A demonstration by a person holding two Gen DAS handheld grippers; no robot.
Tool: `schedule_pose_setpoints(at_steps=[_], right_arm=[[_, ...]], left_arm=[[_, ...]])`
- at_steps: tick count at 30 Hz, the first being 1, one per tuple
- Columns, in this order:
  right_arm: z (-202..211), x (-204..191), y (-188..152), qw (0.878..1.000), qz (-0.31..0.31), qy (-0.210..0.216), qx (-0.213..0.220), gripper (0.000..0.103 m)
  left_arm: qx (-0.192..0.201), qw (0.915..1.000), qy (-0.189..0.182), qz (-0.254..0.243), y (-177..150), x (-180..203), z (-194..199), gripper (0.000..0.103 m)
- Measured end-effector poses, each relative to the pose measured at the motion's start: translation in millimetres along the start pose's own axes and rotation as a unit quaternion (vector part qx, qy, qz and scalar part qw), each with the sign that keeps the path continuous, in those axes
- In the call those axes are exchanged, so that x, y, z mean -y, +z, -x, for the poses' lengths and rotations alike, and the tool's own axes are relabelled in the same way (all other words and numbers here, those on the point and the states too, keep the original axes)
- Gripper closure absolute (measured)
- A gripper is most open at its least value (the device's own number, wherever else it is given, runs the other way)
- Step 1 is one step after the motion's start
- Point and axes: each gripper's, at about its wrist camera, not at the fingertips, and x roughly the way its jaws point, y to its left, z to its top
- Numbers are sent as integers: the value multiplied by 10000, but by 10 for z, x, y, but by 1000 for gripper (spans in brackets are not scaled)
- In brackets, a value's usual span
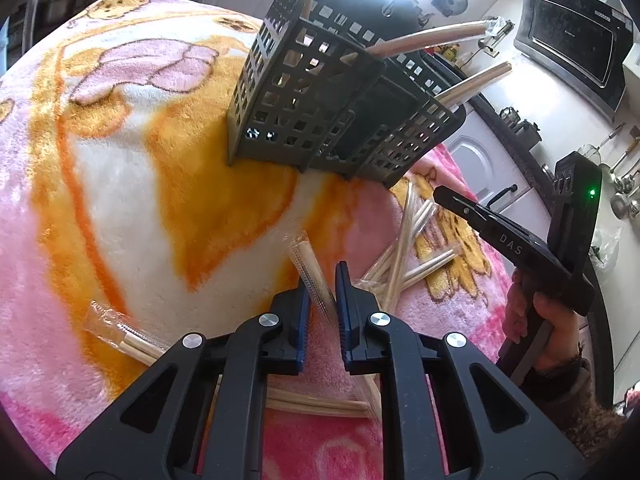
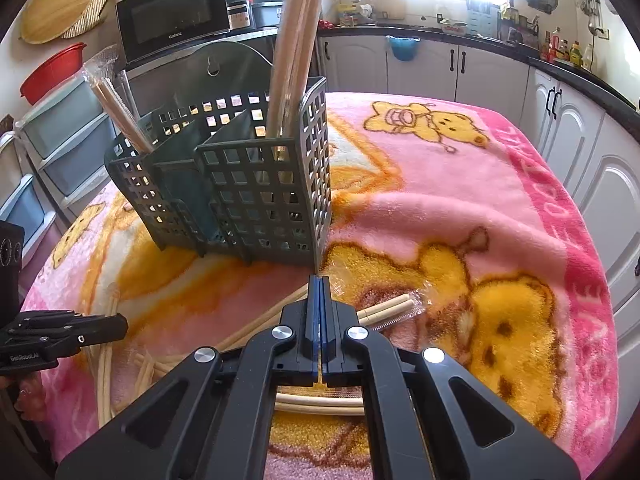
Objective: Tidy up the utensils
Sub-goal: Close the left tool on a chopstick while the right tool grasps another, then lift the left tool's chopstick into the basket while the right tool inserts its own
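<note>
A dark grey slotted utensil caddy [image 1: 320, 100] [image 2: 256, 184] stands on the blanket and holds wrapped chopstick pairs [image 2: 294, 52] upright in its compartments. My left gripper [image 1: 324, 284] is shut on a plastic-wrapped chopstick pair [image 1: 310, 268], held just above the blanket in front of the caddy. My right gripper [image 2: 320, 284] is shut and empty, low in front of the caddy; it shows in the left wrist view [image 1: 500, 232] to the right. Loose wrapped chopsticks [image 1: 404, 248] [image 2: 390, 308] lie on the blanket near both grippers.
A pink and orange cartoon-bear blanket [image 1: 140, 200] [image 2: 460, 208] covers the table. Another wrapped pair [image 1: 128, 332] lies at the left. A microwave [image 2: 172, 20], white cabinets [image 2: 580, 140] and storage drawers [image 2: 60, 140] surround the table.
</note>
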Motion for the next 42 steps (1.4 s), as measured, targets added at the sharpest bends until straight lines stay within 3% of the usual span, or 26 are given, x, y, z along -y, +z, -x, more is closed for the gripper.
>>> schedule_pose_setpoints(at_steps=[4, 6, 8, 14, 18, 21, 29, 42], right_arm=[[-63, 69, 32, 9996, -274, 18, -67, 100], [-100, 113, 46, 9991, -417, -11, -89, 72], [-148, 115, 64, 9991, -397, -60, -135, 61], [-330, 177, 92, 9973, -632, 148, -333, 62], [-391, 217, 91, 9956, -776, 334, -397, 89], [-316, 198, 88, 9960, -747, 379, -305, 99], [153, 99, 205, 9957, -666, 599, 249, 101], [988, -304, 555, 9902, 78, 638, 1240, 101]], left_arm=[[56, 10000, 28, 31, 9, -35, 58, 95], [102, 9999, 29, 44, 22, -46, 91, 95], [156, 9999, 48, 46, 38, -50, 125, 96], [315, 9995, 63, 37, 138, -69, 239, 97], [446, 9990, 74, -1, 221, -40, 322, 98], [535, 9985, 78, -68, 269, 3, 375, 98], [815, 9962, 69, -282, 417, 157, 559, 100], [1325, 9893, 61, -601, 713, 429, 896, 100]])
